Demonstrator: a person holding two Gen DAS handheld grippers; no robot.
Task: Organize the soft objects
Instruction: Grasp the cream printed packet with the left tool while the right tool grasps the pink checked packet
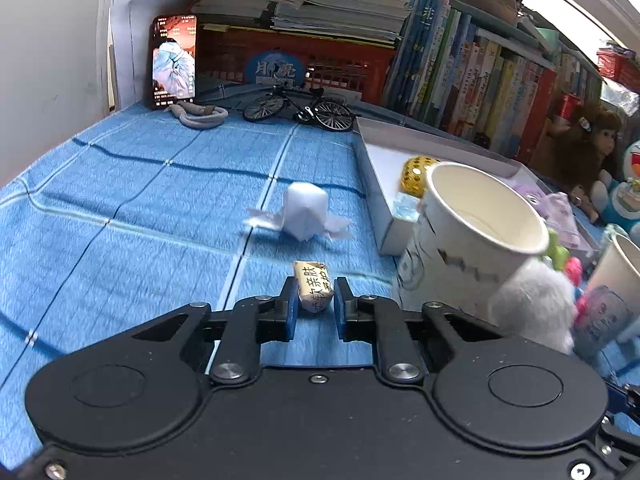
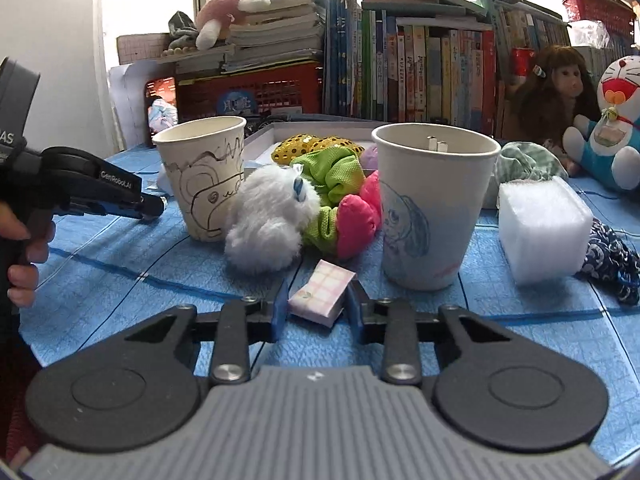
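Left tool pinches a crinkly tissue packet; right tool clamps a flat checked pack.

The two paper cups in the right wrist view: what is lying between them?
Between the cups lie a white fluffy toy and a green-pink plush.

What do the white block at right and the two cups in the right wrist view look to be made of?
White block: probably foam, matte, with a porous, faintly glistening surface. Left cup and right cup: paper, matte, with rolled rims and hand-drawn pen sketches.
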